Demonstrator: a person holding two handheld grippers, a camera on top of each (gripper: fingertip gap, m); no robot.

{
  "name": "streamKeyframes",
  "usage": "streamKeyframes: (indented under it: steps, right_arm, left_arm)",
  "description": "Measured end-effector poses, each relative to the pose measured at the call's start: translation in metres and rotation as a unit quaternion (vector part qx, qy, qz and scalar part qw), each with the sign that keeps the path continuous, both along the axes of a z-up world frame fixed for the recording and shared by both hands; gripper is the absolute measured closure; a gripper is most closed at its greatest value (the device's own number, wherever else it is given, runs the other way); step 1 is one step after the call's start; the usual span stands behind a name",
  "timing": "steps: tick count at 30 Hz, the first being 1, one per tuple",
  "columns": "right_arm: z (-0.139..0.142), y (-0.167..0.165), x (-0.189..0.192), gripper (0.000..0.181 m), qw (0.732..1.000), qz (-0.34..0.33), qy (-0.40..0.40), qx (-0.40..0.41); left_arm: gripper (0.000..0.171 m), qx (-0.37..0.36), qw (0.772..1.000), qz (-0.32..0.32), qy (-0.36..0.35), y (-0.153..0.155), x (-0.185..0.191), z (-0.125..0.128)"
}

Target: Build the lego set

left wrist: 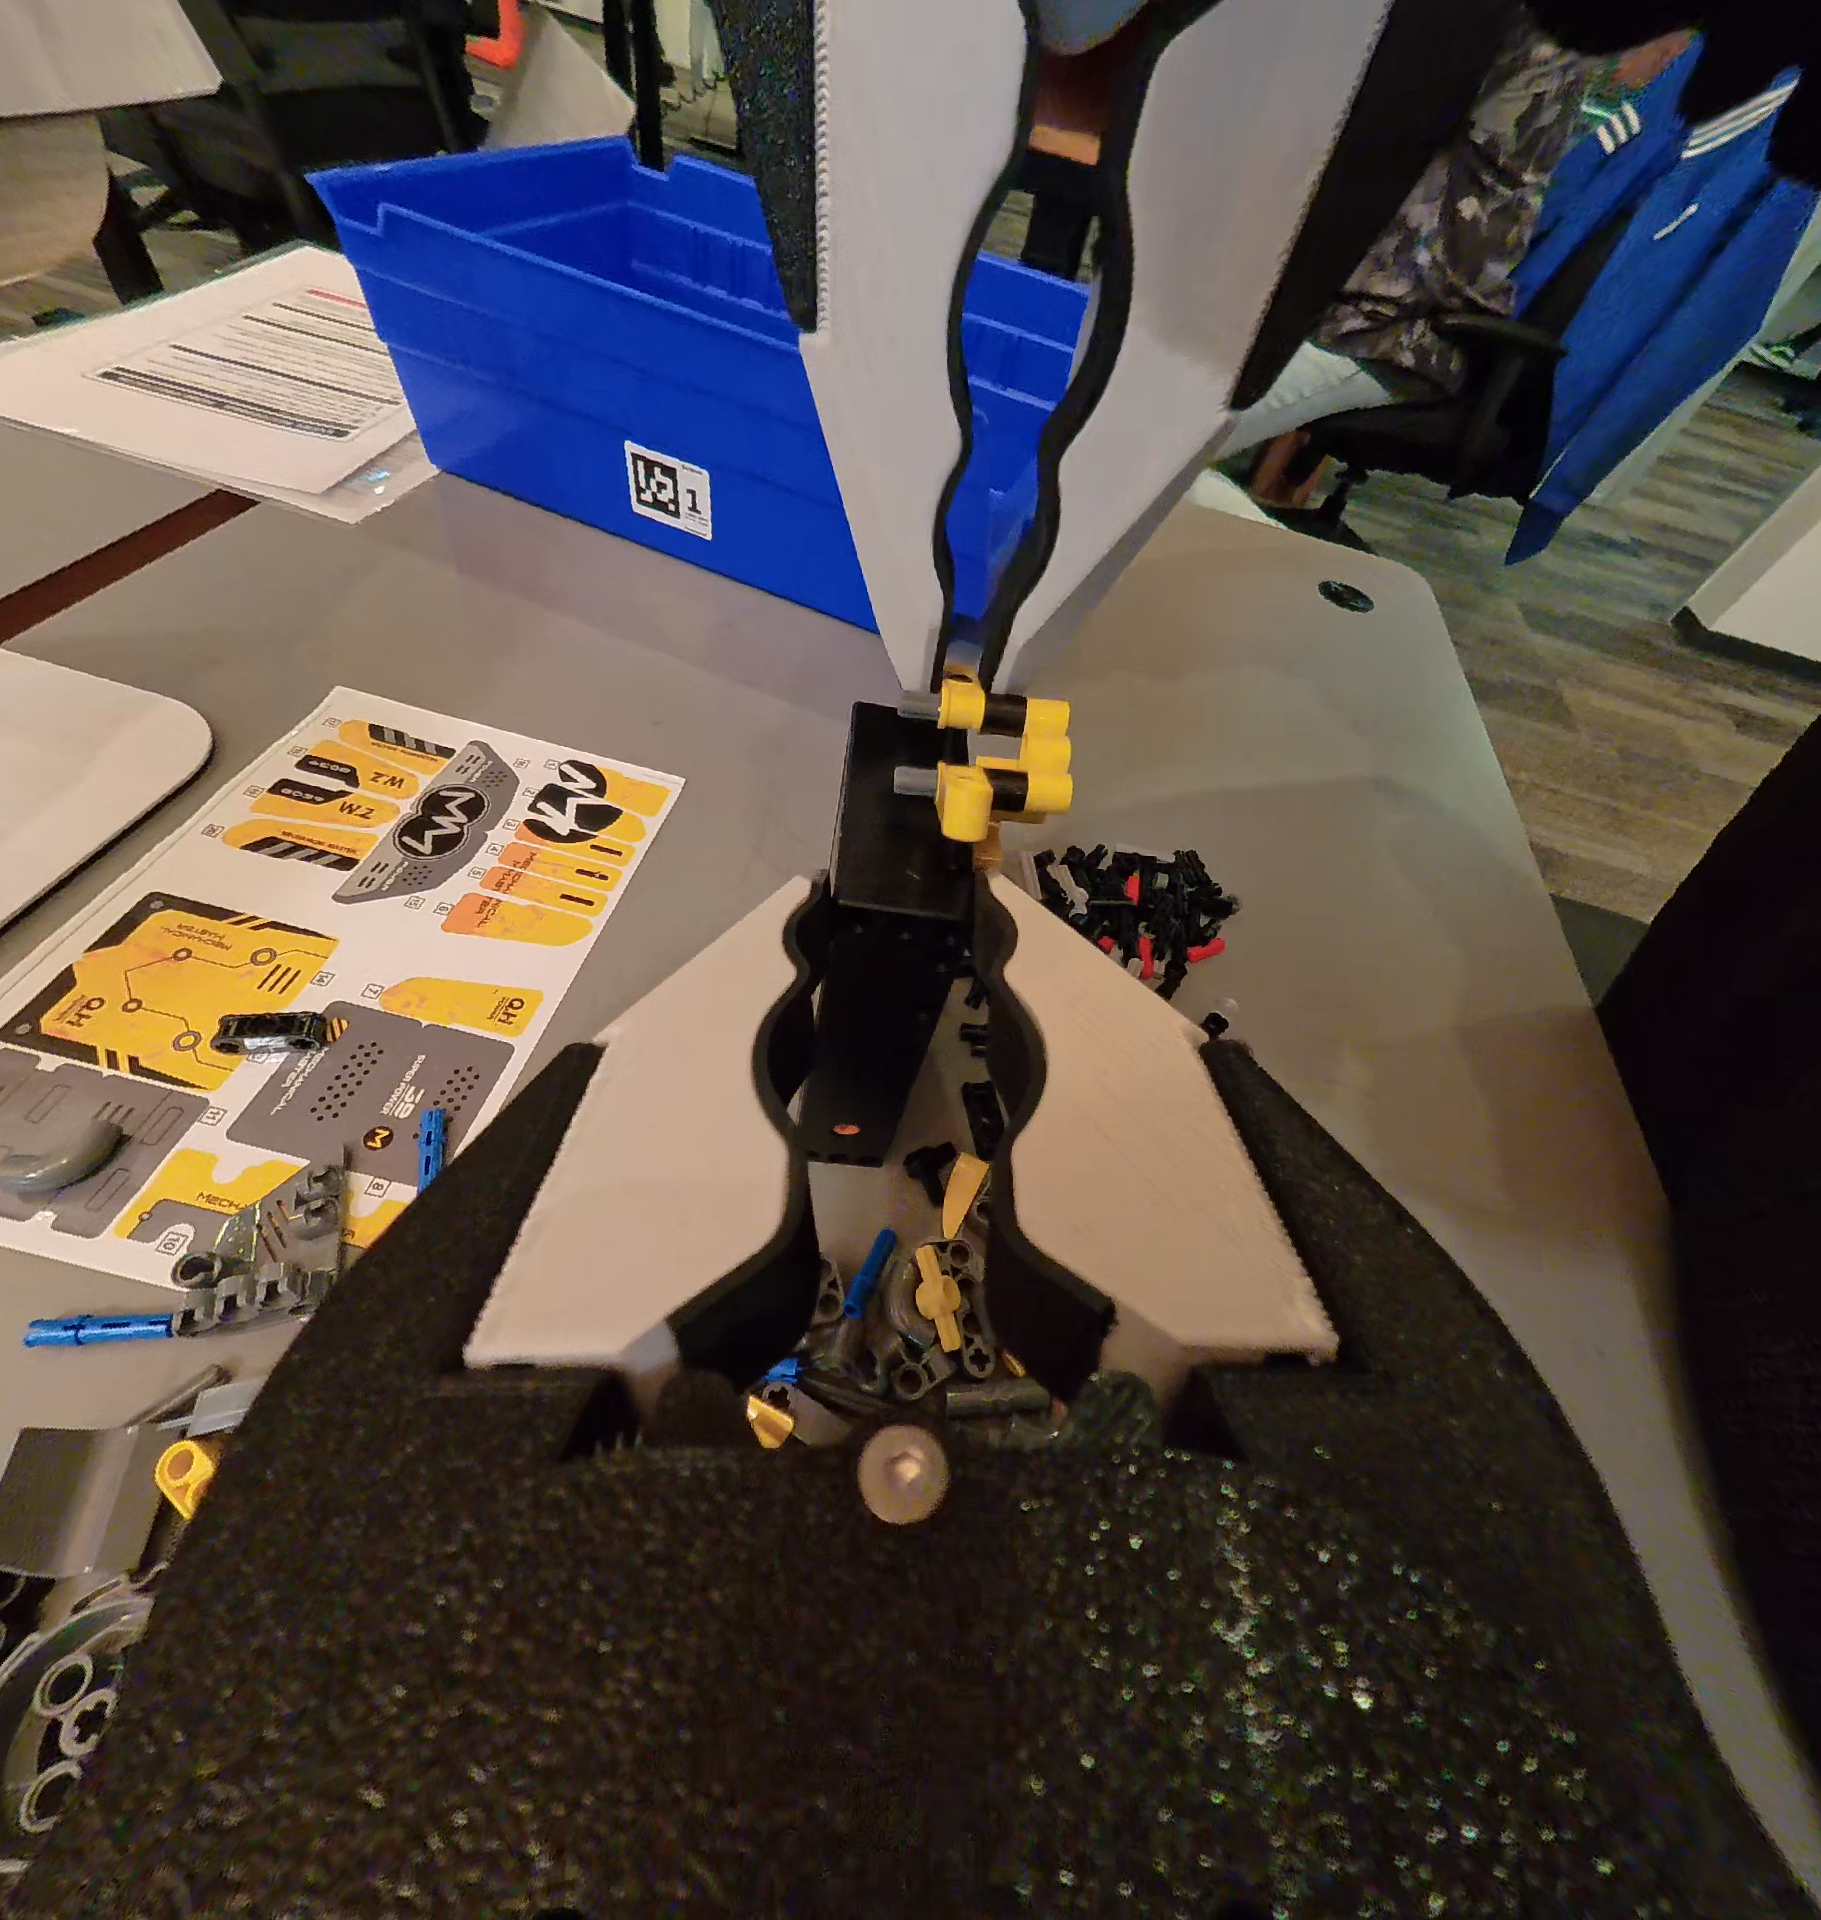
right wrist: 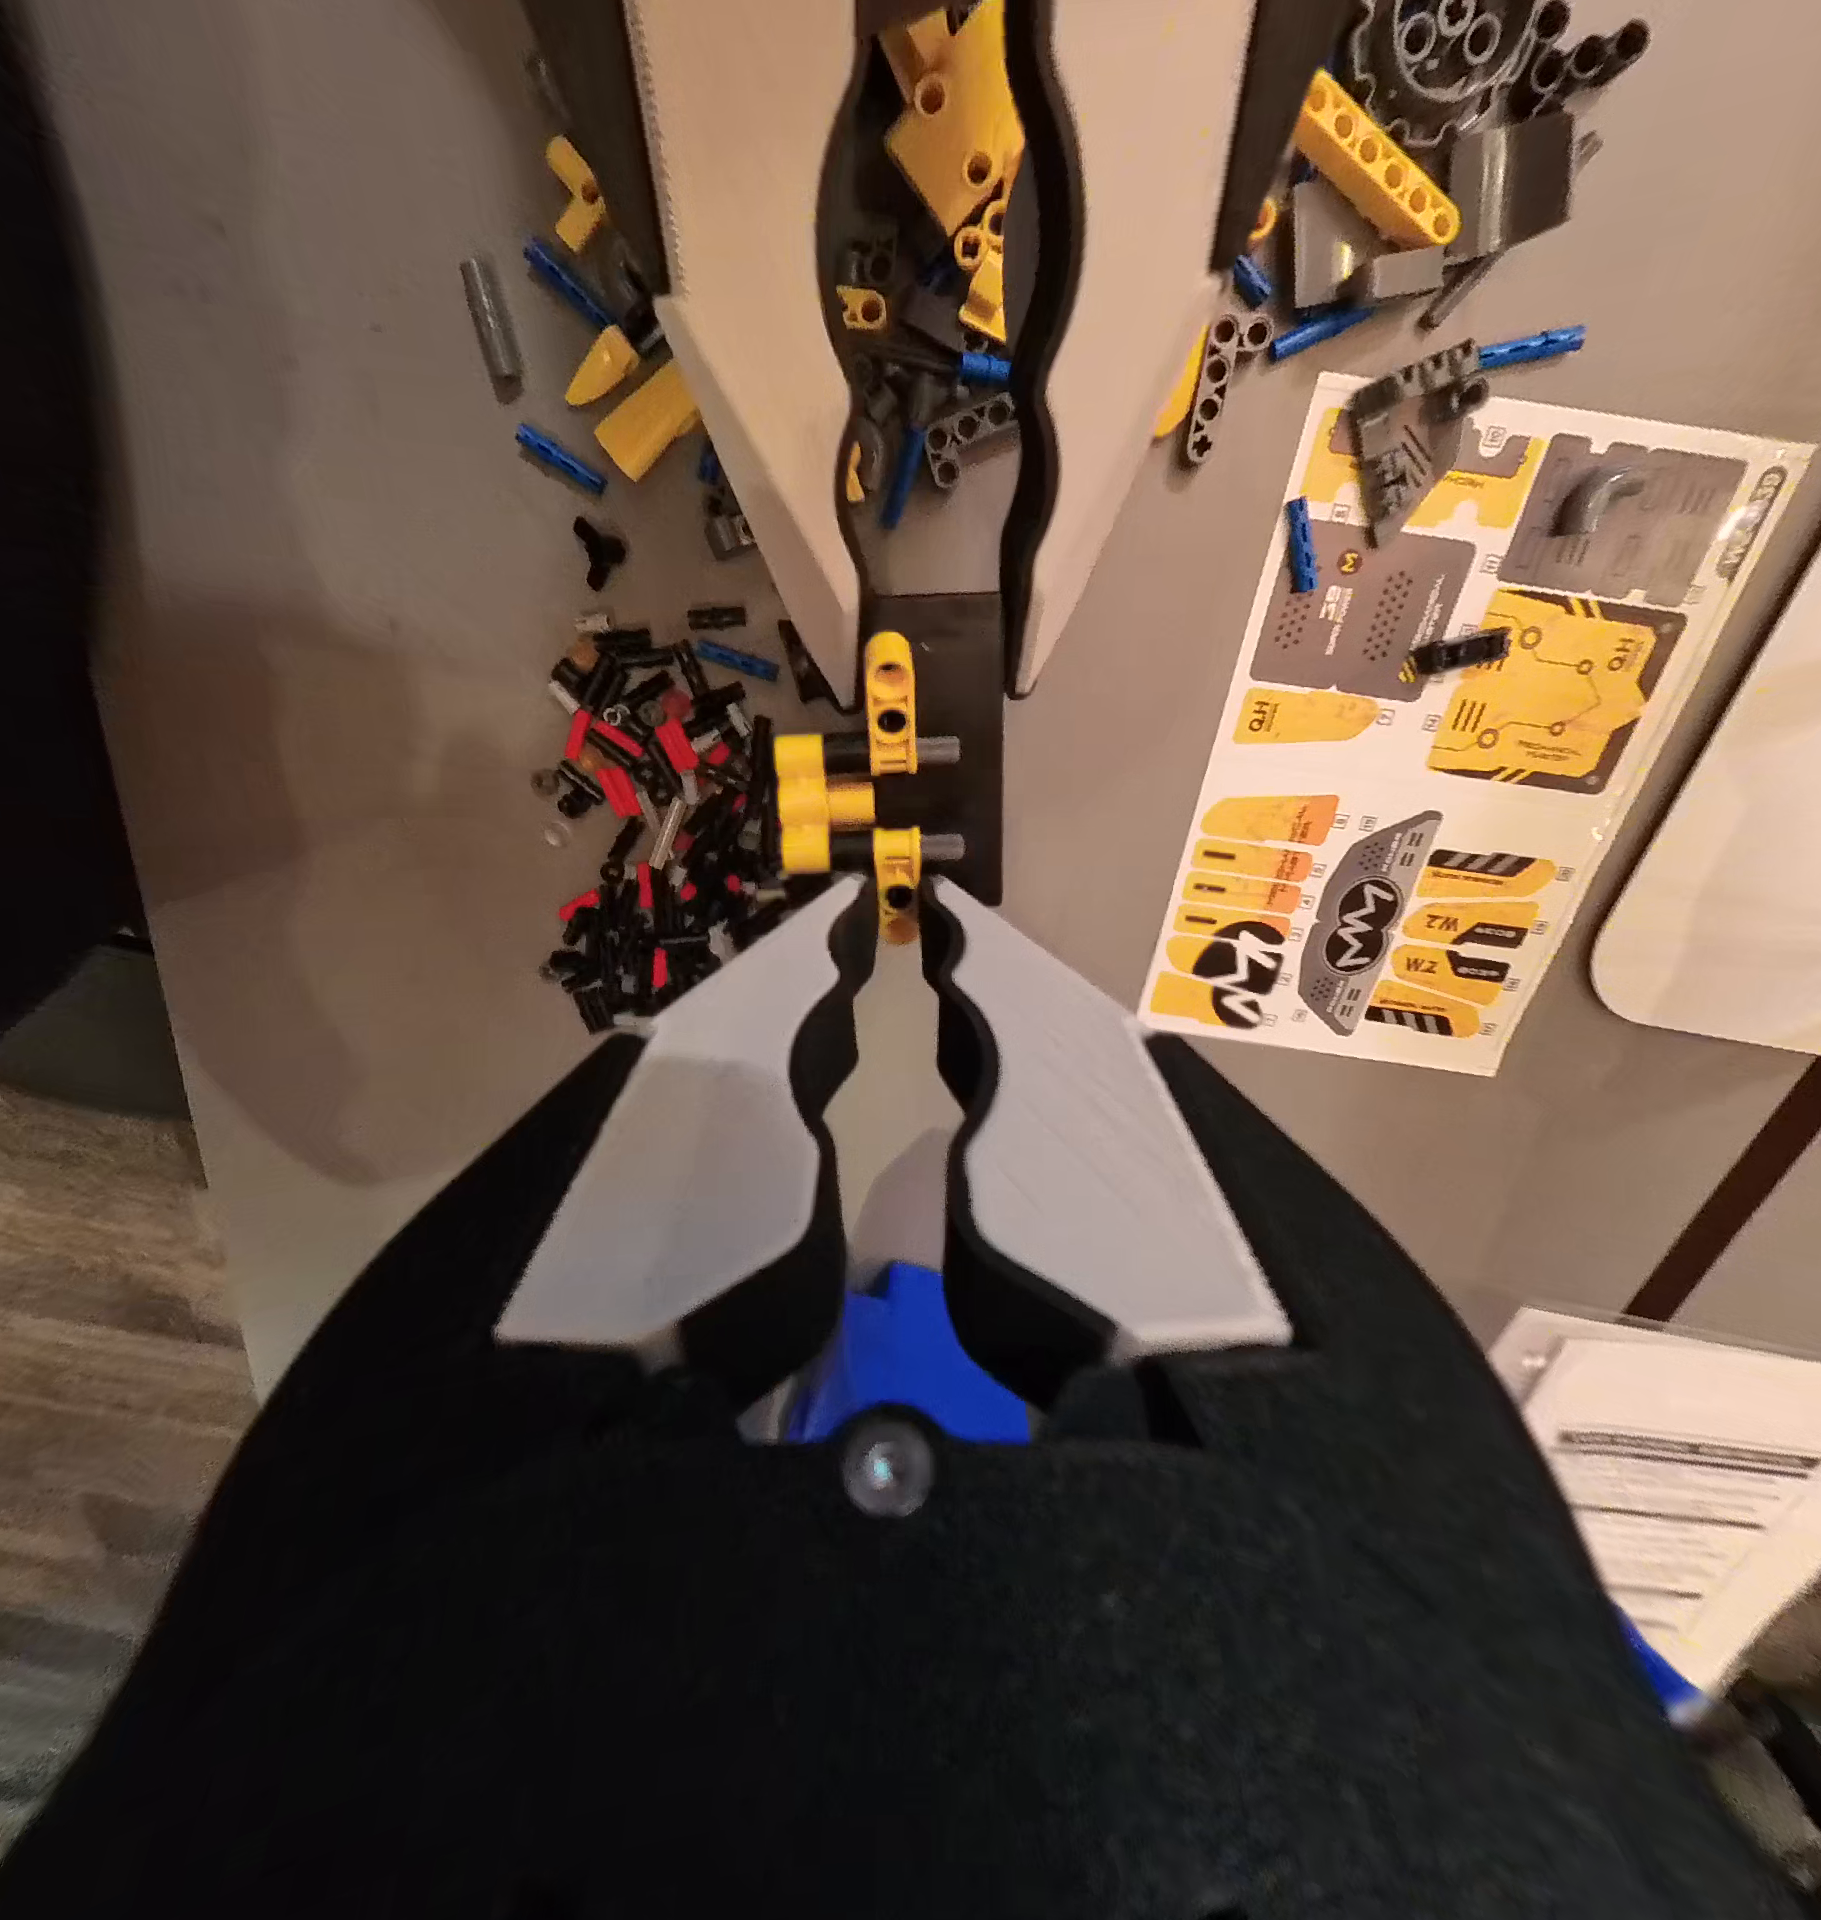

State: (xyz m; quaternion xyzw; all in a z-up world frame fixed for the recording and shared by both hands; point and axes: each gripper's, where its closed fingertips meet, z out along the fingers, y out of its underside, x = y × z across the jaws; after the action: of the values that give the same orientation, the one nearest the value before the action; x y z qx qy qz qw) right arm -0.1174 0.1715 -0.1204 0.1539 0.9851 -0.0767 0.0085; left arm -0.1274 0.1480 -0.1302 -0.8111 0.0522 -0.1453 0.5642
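Observation:
My left gripper (left wrist: 901, 894) is shut on a tall black block (left wrist: 890, 935) and holds it upright above the grey table (left wrist: 1301, 727). A small yellow and black pin assembly (left wrist: 1031, 758) sits against the block's top end. My right gripper (left wrist: 963, 675) comes in from above, its tips pinched on the upper yellow connector. In the right wrist view the right gripper (right wrist: 898, 888) is shut on that connector of the assembly (right wrist: 823, 800). The left gripper (right wrist: 935, 691) opposite holds the black block (right wrist: 963, 665).
A blue bin (left wrist: 594, 312) stands behind. A sticker sheet (left wrist: 293, 966) lies at the left, with loose grey, blue and yellow pieces (left wrist: 251, 1288) nearby. A pile of black and red pins (left wrist: 1134, 904) lies at the right. The table edge runs close on the right.

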Motion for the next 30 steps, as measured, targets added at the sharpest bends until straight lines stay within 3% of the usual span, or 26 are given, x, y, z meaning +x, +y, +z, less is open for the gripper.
streamKeyframes:
  steps: [12,30]
  right_arm:
    - [0.0014,-0.0009,-0.0006,0.176,0.988,0.031,-0.032,0.150]
    - [0.0007,-0.0020,0.0002,0.176,0.989,0.030,-0.047,0.140]
  left_arm:
    - [0.146,0.003,1.000,0.010,-0.006,0.0006,-0.0002,0.0001]
    - [0.146,0.007,1.000,0.012,-0.009,0.0004,-0.0002,0.0001]
